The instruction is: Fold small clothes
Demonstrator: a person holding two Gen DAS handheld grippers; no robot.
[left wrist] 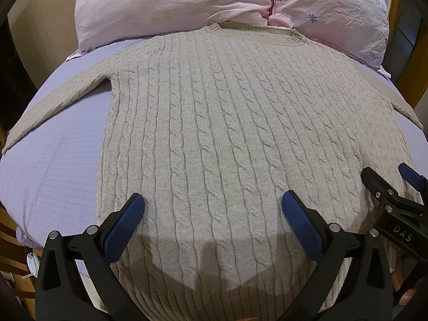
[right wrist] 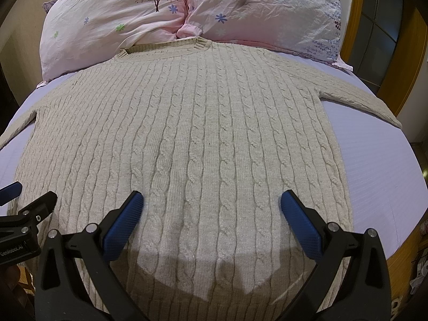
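A beige cable-knit sweater lies flat on the bed, neck away from me and both sleeves spread out to the sides; it also fills the right wrist view. My left gripper is open and empty, hovering over the sweater's lower left part near the hem. My right gripper is open and empty over the lower right part. The right gripper shows at the right edge of the left wrist view. The left gripper shows at the left edge of the right wrist view.
The bed has a lavender sheet, also seen in the right wrist view. Two pink floral pillows lie at the head, touching the sweater's collar. A wooden frame stands to the right.
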